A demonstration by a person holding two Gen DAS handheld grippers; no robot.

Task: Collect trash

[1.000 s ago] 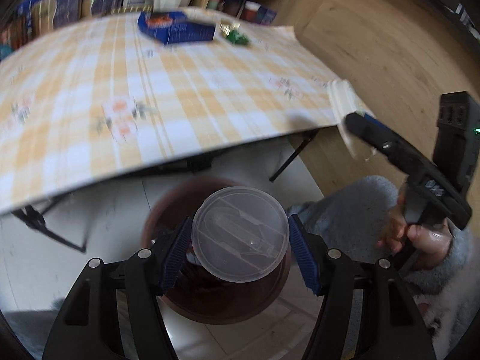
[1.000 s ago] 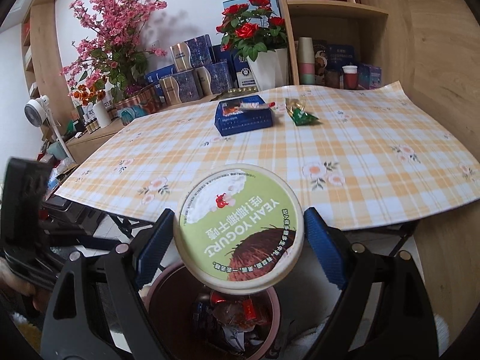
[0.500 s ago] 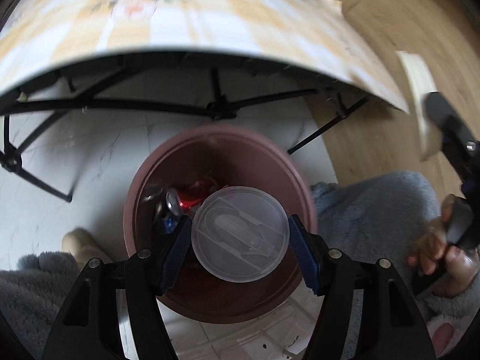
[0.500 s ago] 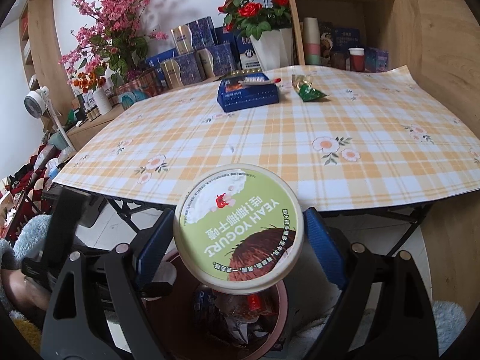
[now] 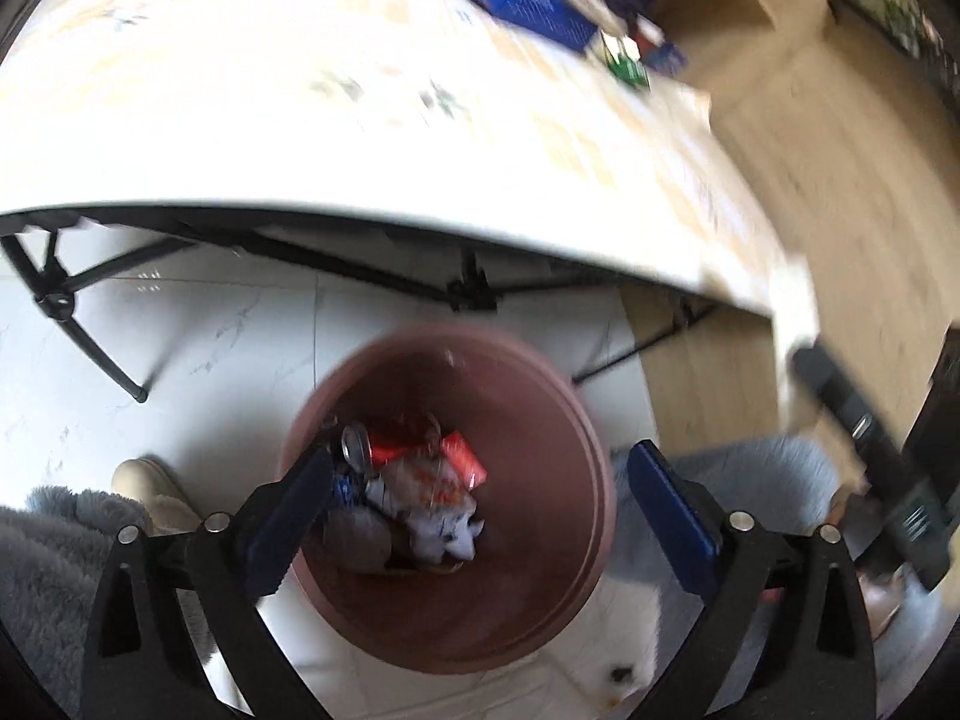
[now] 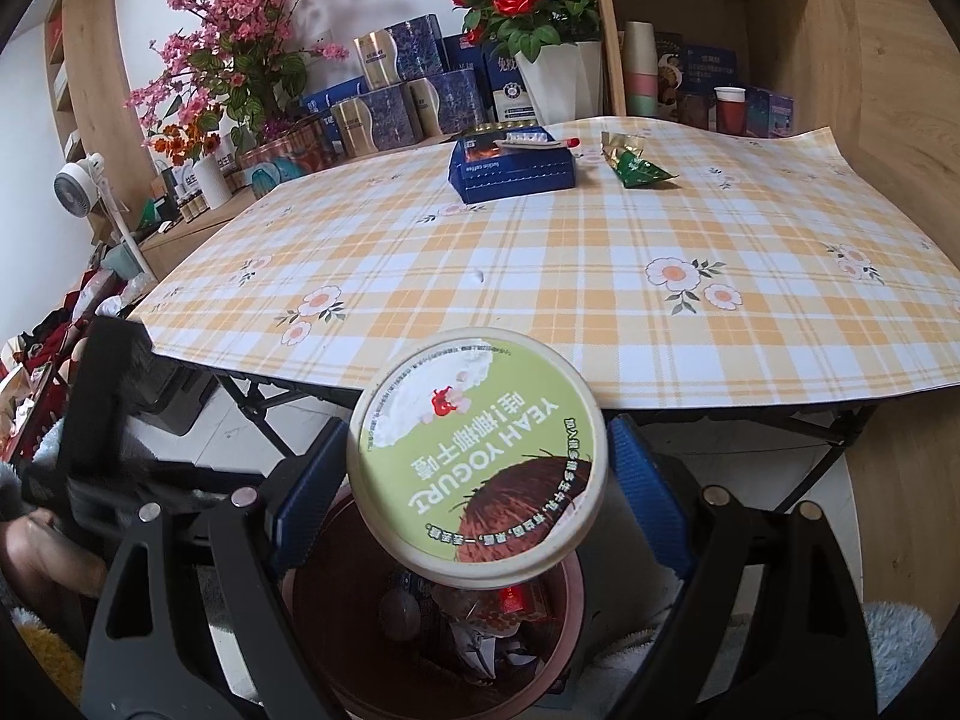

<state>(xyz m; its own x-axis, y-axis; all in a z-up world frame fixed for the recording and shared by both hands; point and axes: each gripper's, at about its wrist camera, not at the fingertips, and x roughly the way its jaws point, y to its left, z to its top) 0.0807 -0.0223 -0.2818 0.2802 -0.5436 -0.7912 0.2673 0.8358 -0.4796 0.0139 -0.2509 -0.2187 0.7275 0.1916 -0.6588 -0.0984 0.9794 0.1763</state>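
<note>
My left gripper [image 5: 483,516] hangs over the brown trash bin [image 5: 588,450], its jaws opening wide with nothing between them. Below it in the bin lie a red can [image 5: 384,447] and crumpled wrappers [image 5: 432,510]; the picture is blurred and I cannot make out the clear lid. My right gripper [image 6: 480,486] is shut on a green-topped yogurt tub [image 6: 477,462], held above the bin [image 6: 576,600] in front of the table edge. The left gripper's black body [image 6: 102,420] shows at the left of the right wrist view.
The plaid-clothed table [image 6: 540,276] stands just behind the bin, on black folding legs [image 5: 96,354]. A blue box [image 6: 513,165] and a green wrapper [image 6: 636,165] lie at its far side. A person's slipper [image 5: 156,492] and grey fleece flank the bin.
My left gripper opened and let go of the clear plastic lid, which is gone from between its fingers, and it dipped and rolled over the bin. The right gripper still grips the tub.
</note>
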